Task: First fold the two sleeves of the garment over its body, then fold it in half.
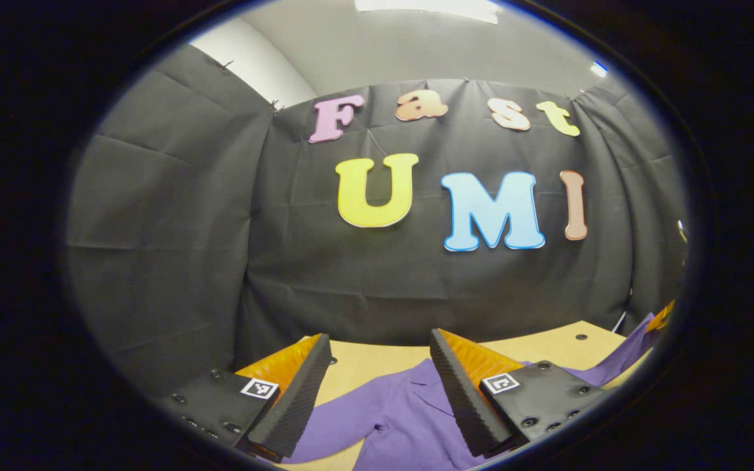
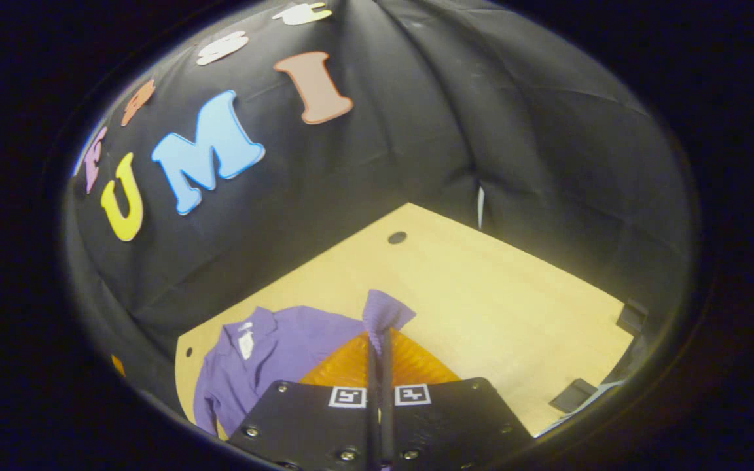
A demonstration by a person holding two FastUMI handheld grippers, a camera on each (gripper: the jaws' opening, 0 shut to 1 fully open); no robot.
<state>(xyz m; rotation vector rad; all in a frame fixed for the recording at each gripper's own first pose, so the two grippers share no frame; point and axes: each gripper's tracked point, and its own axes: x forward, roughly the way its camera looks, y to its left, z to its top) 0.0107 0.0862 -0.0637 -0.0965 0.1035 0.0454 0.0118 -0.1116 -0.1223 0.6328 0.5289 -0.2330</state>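
A purple collared shirt point(image 1: 410, 412) lies spread on the wooden table point(image 1: 547, 347), collar toward the booth wall. My left gripper point(image 1: 380, 350) hovers above the shirt's collar area, its fingers wide apart with nothing between them. In the right gripper view, the shirt's body point(image 2: 285, 350) lies at lower left with its neck label showing. My right gripper point(image 2: 381, 335) is shut on the cuff end of one sleeve point(image 2: 385, 311), lifted off the table; the cuff sticks out past the closed fingertips.
The table point(image 2: 482, 288) stretches bare to the right, with a dark round hole point(image 2: 397, 237) near its far corner. Black cloth walls close in behind and at the sides. Dark small objects point(image 2: 631, 317) sit at the table's right edge.
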